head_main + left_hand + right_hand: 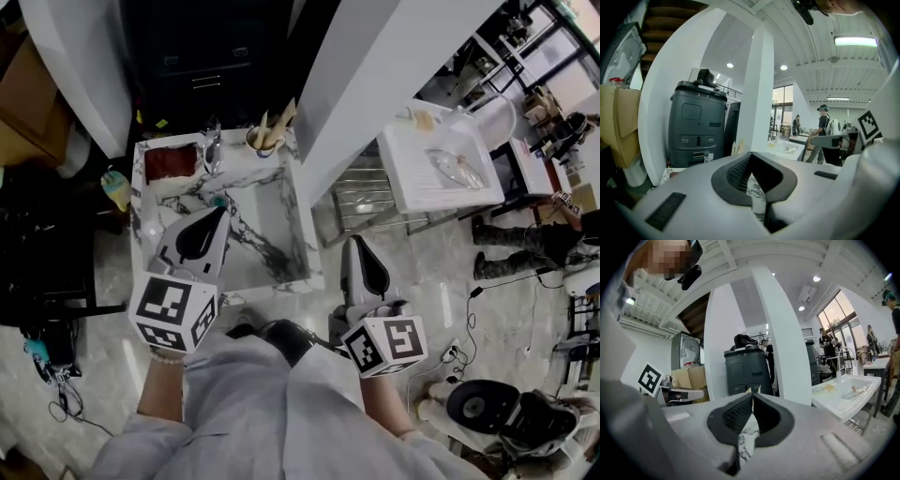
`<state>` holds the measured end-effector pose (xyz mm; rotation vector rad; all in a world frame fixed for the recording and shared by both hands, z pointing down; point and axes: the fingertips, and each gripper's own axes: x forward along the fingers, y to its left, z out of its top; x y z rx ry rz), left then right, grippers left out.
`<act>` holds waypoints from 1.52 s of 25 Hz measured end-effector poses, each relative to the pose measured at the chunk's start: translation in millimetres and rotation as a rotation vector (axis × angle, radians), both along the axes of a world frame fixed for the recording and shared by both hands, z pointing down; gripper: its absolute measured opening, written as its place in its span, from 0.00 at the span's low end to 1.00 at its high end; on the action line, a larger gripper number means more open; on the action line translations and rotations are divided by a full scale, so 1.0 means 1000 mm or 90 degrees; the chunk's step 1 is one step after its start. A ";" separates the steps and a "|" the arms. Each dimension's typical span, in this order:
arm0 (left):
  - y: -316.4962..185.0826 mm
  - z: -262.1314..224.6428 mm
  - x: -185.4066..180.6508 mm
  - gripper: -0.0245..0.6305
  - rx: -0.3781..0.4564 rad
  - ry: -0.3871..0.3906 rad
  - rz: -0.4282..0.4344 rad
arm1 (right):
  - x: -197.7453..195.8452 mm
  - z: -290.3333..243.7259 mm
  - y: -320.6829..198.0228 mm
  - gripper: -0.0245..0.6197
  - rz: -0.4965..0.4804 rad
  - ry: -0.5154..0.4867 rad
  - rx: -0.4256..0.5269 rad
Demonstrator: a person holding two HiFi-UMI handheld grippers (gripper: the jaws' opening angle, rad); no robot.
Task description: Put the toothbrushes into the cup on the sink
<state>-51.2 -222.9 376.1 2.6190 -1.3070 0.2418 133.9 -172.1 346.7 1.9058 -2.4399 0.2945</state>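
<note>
The cup (262,141) stood at the far edge of the marble sink (148,211), in the upper middle of the head view, and the pale toothbrushes (278,120) stood upright in it. Left of the cup, on the same edge, lay a red-brown tray (172,161).

My left gripper (223,208) was over the near left part of the sink, well apart from the cup. In the left gripper view (751,154) its jaws met at the tips and nothing was between them; only marble showed through the slit lower down. My right gripper (354,242) was to the lower right, outside the sink and over the floor. In the right gripper view (751,397) its jaws were also closed together and empty.

A white pillar (375,84) rose right of the sink, and a second, white sink (441,159) stood further right.
</note>
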 end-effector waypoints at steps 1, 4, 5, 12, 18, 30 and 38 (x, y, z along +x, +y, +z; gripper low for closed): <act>0.006 0.000 0.000 0.04 0.000 0.000 -0.001 | -0.003 0.000 0.001 0.05 -0.010 0.001 0.001; 0.021 -0.003 0.001 0.05 0.001 0.005 -0.011 | -0.009 -0.001 0.007 0.04 -0.032 -0.004 0.005; 0.027 -0.004 0.001 0.05 0.000 0.006 -0.015 | -0.009 -0.002 0.011 0.04 -0.038 -0.007 0.005; 0.077 -0.020 0.020 0.05 0.008 0.004 -0.046 | 0.008 -0.006 0.046 0.04 -0.076 -0.021 0.007; 0.129 -0.036 0.043 0.04 0.028 0.016 -0.087 | 0.031 -0.013 0.085 0.04 -0.111 -0.026 0.015; 0.240 -0.068 0.091 0.05 0.060 0.023 -0.144 | 0.069 -0.030 0.174 0.04 -0.175 -0.029 0.045; 0.287 -0.093 0.108 0.05 0.088 0.005 -0.155 | 0.077 -0.044 0.207 0.04 -0.199 -0.052 0.058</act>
